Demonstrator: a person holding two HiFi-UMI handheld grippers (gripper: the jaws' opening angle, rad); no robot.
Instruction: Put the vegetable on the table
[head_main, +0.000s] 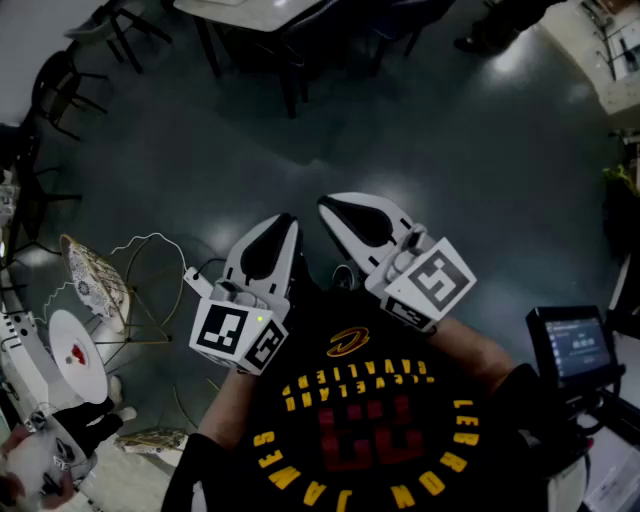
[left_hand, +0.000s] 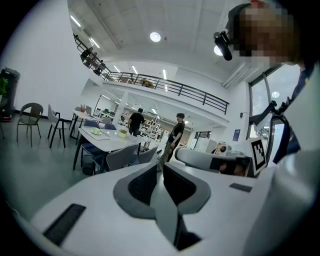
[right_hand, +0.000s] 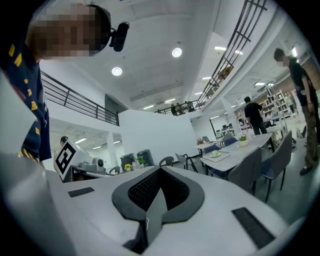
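Left gripper (left_hand: 160, 169): held out in front of the chest, next to the other one; jaws a tiny bit apart, nothing between them.
Right gripper (right_hand: 160, 171): held out level, just beside the left one; jaws closed together, nothing in them.
Marker cubes: one on each gripper, black and white squares, close to the black shirt (head_main: 370, 425) with yellow letters.
Vegetable: not in either gripper; hard to tell where for sure.
Small green thing (left_hand: 96, 131): lying on a flat tray (left_hand: 103, 136) on the table, far off, too small to tell what kind.
Table (left_hand: 122, 143): white, long, far from both grippers, with grey and blue chairs around it.
Little plant pot (left_hand: 123, 133): standing on the same table, near the tray.
Two people (left_hand: 136, 121): standing behind the table, far away, in dark clothes.
Floor (head_main: 470, 170): dark and shiny, under the grippers.
Wire chair (head_main: 100, 285): on the floor to the left, near a round white thing.
Small screen (head_main: 578, 345): on the right side, lit up, too blurry to read.
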